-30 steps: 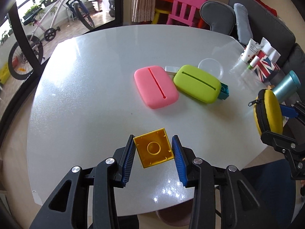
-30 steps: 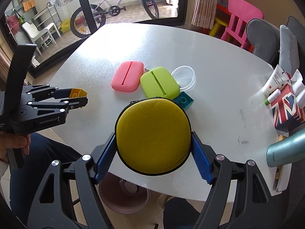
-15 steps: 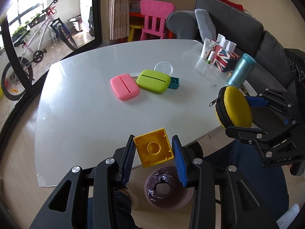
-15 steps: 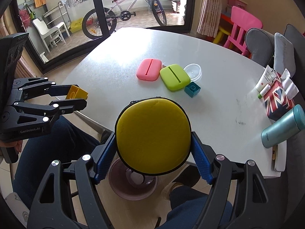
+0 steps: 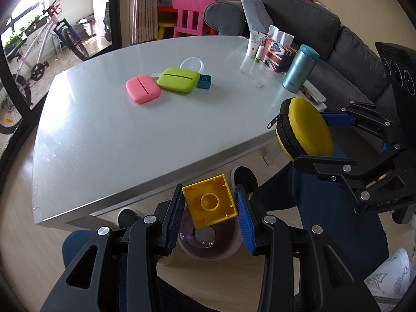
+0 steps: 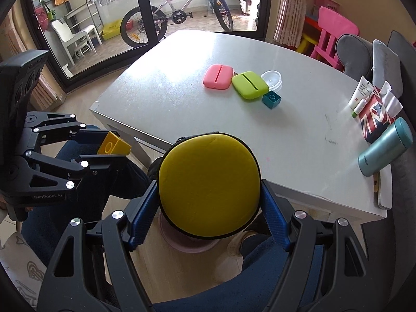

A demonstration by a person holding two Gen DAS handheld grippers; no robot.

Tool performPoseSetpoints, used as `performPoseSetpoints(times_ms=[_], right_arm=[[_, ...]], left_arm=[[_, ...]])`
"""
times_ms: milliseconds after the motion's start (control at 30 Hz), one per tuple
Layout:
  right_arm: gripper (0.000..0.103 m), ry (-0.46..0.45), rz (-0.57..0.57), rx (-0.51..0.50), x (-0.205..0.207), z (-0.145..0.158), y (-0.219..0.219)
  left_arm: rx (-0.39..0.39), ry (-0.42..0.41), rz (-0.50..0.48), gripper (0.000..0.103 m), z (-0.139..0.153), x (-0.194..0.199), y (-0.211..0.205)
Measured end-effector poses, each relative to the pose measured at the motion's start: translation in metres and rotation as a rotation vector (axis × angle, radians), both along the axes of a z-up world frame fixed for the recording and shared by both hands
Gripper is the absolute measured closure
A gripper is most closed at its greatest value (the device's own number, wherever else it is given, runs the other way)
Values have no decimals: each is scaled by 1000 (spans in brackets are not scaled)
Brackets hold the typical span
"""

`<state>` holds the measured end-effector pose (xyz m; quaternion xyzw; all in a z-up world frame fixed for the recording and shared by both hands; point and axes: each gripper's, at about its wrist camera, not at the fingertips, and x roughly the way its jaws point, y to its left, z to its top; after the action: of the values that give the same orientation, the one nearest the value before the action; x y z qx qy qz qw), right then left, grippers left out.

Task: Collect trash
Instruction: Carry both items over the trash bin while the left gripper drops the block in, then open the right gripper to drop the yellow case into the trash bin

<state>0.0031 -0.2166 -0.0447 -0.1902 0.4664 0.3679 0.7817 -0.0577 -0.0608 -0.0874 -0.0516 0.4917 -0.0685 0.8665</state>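
Note:
My left gripper (image 5: 210, 202) is shut on a yellow toy brick (image 5: 209, 200) and holds it off the table, above a purple bin (image 5: 208, 247) on the floor. The brick also shows in the right wrist view (image 6: 114, 144). My right gripper (image 6: 209, 202) is shut on a round yellow zip case (image 6: 209, 183) and holds it over the same bin (image 6: 187, 244), mostly hidden behind the case. The case shows in the left wrist view (image 5: 306, 130). A teal brick (image 5: 204, 82), a pink pouch (image 5: 143, 89), a green pouch (image 5: 176, 79) and a clear lid (image 5: 192, 64) lie on the table.
The grey table (image 5: 117, 143) has its near edge just ahead of both grippers. A teal flask (image 5: 300, 70), a flag tissue box (image 5: 279, 54) and tubes (image 5: 254, 43) stand at its right. The person's legs and shoes (image 5: 243, 176) flank the bin. A sofa stands behind.
Both grippers have pulled back from over the table and moved down towards the floor with their loads. The purple bin now lies under the yellow brick and the case.

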Motion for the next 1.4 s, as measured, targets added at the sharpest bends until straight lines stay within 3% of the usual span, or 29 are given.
performPoseSetpoints(times_ms=[300,367,400,433,1400], right_arm=[[29,7,-13,12,-3,-2,-7],[29,4,-16,17,-3,-1,-8],[29,2,-18,18,-3,-1,-9],[29,1,-19,19,-3,0,-9],[28,47,29,22,-16,-12,1]], left_arm=[[0,-6,-30,63,-1,-6,-11],[-2,-10,-28,47,0,-6,-10],[-8,-21,-26,19,2,-7,-8],[-16,-42,-22,10,4,-8,-8],[30,-74,123,7,23,-8,32]])
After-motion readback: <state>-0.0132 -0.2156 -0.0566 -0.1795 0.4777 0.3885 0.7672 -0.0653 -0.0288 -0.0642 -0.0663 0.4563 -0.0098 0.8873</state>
